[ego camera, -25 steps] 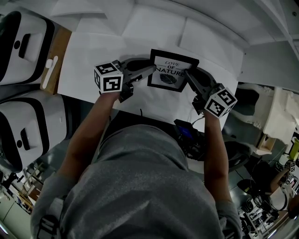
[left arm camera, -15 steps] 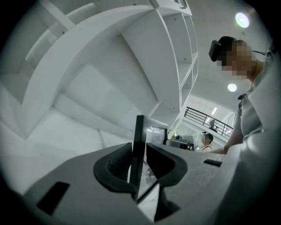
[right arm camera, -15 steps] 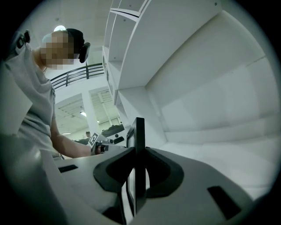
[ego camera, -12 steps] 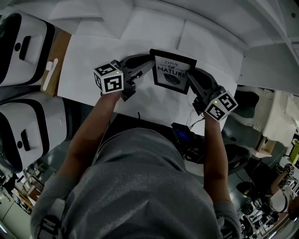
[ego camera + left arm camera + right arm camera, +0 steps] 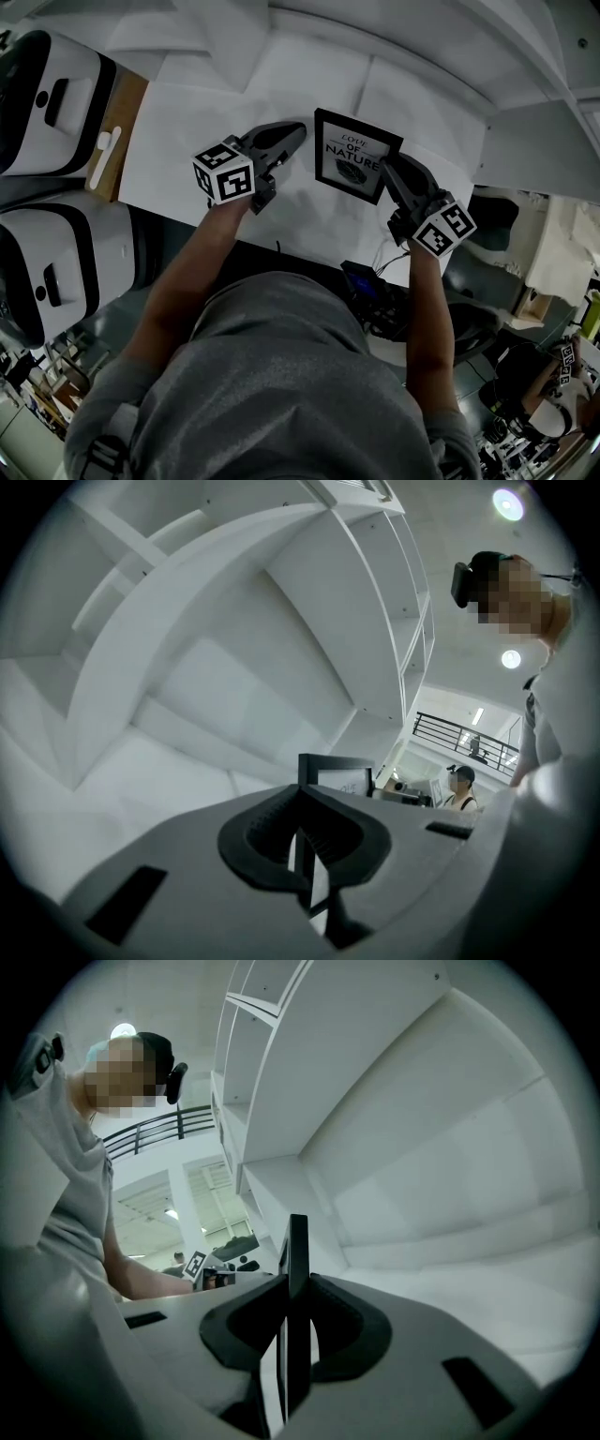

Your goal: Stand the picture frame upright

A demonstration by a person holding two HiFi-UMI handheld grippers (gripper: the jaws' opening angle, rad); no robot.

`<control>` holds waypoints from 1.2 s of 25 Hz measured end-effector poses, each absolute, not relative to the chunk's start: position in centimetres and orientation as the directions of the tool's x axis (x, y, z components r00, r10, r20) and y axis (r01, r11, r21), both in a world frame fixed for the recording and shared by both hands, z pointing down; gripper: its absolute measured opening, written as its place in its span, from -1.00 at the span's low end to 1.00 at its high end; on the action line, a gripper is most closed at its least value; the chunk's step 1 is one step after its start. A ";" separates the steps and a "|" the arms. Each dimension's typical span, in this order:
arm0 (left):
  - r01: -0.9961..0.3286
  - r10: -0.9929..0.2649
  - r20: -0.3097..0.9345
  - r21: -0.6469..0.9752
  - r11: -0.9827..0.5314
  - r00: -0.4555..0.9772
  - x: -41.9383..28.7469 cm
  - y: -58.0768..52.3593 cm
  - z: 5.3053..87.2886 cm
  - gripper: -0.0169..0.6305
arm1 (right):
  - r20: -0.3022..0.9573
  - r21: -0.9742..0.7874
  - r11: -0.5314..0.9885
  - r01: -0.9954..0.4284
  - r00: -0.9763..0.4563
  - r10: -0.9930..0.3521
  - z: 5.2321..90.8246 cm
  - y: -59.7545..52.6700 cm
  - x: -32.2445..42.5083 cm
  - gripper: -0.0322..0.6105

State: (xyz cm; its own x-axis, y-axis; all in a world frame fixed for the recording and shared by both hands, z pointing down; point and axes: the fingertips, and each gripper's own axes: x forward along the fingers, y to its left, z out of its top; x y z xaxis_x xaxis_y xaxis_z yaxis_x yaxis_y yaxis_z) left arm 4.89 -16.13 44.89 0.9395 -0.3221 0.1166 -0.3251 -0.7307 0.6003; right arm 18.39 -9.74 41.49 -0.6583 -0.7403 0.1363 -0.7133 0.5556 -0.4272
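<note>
White shelving rises behind a table covered in a white sheet with fold lines. Near the table's middle, a small picture frame is held upright. It has a black border and a white print reading "LOVE OF NATURE" above a dark leaf. The right claw has just been closing and pinches the frame's right edge between its pads. The left claw is empty, jaws together, just left of the frame and apart from it.

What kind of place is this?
Probably a big indoor workshop or test hall: white shelving behind a white-covered table, a railed balcony under ceiling lights, and another person in the background.
</note>
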 end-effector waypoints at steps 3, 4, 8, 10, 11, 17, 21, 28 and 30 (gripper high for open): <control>-0.352 -0.343 0.131 0.590 -0.727 0.930 4.5 -16.3 45.1 -0.92 | 0.130 -0.434 0.547 -0.716 -0.650 -0.749 41.6 -10.1 19.2 -0.64; -0.358 -0.349 0.135 0.588 -0.725 0.927 4.7 -16.3 45.1 -0.92 | 0.126 -0.436 0.542 -0.718 -0.646 -0.753 41.6 -10.2 19.7 -0.64; -0.392 -0.375 0.153 0.568 -0.724 0.914 5.0 -16.3 44.7 -0.92 | 0.100 -0.447 0.531 -0.720 -0.630 -0.770 41.1 -10.9 21.1 -0.64; -0.398 -0.381 0.153 0.562 -0.725 0.912 5.0 -16.3 44.4 -0.92 | 0.085 -0.452 0.525 -0.721 -0.621 -0.779 40.8 -11.3 21.6 -0.64; -0.398 -0.383 0.152 0.561 -0.726 0.911 5.1 -16.3 44.3 -0.92 | 0.078 -0.454 0.521 -0.723 -0.615 -0.785 40.7 -11.6 21.9 -0.64; -0.419 -0.401 0.161 0.552 -0.721 0.902 5.3 -16.2 44.3 -0.92 | 0.055 -0.461 0.486 -0.743 -0.570 -0.820 40.8 -13.3 24.7 -0.64; -0.439 -0.419 0.171 0.545 -0.714 0.892 4.8 -16.4 44.4 -0.92 | 0.044 -0.477 0.442 -0.760 -0.522 -0.852 41.1 -14.7 25.7 -0.64; -0.452 -0.443 0.161 0.556 -0.698 0.882 4.5 -16.5 44.8 -0.92 | 0.042 -0.510 0.367 -0.778 -0.449 -0.893 42.6 -17.3 27.5 -0.64; -0.455 -0.452 0.154 0.559 -0.693 0.879 4.4 -16.6 44.7 -0.93 | 0.034 -0.516 0.351 -0.781 -0.429 -0.903 42.7 -18.1 28.3 -0.64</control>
State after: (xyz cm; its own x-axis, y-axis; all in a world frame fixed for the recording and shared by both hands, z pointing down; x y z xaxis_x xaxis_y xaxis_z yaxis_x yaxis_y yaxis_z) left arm 4.43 -16.55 44.73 0.8788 -0.4515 0.1544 -0.4545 -0.6933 0.5593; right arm 28.26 -18.14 42.74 -0.4288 -0.9028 0.0343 -0.7812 0.3514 -0.5160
